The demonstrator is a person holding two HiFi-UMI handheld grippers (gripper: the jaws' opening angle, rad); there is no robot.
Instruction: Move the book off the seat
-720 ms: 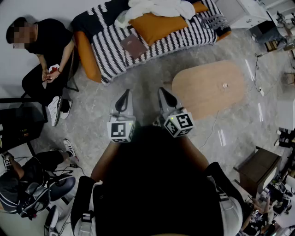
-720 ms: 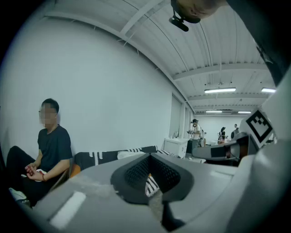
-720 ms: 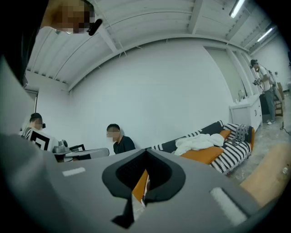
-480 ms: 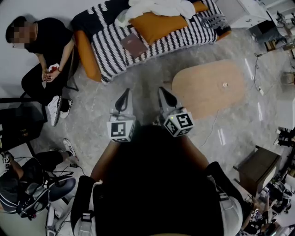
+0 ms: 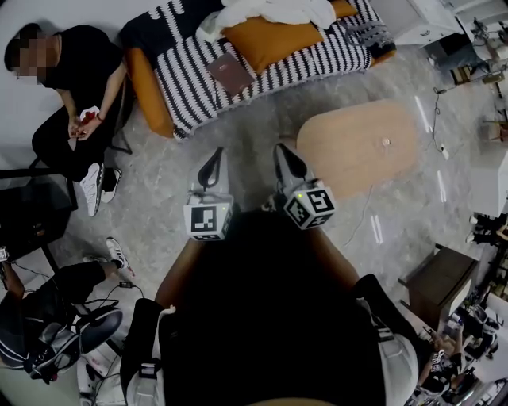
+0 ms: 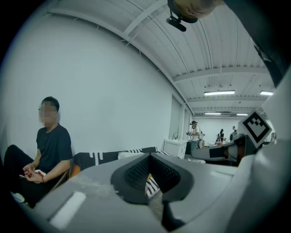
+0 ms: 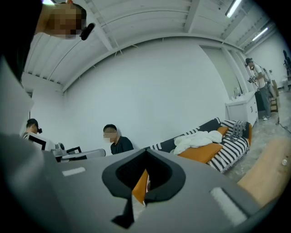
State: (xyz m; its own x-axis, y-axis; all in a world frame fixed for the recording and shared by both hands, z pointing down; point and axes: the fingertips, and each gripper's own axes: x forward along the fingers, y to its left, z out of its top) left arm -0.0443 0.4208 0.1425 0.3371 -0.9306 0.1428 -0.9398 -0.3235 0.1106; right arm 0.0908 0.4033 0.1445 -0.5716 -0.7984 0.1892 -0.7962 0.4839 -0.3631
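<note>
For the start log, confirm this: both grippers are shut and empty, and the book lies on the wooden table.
Wrong on one point: the head view shows the book on the striped sofa seat, not on the wooden table. The left gripper and right gripper are shut and empty, as stated.

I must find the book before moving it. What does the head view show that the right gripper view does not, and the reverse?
Only head view: the book lying on the striped sofa. Only right gripper view: a standing person and the ceiling. Both: the sofa, the white cloth, the seated person, the wooden table.
</note>
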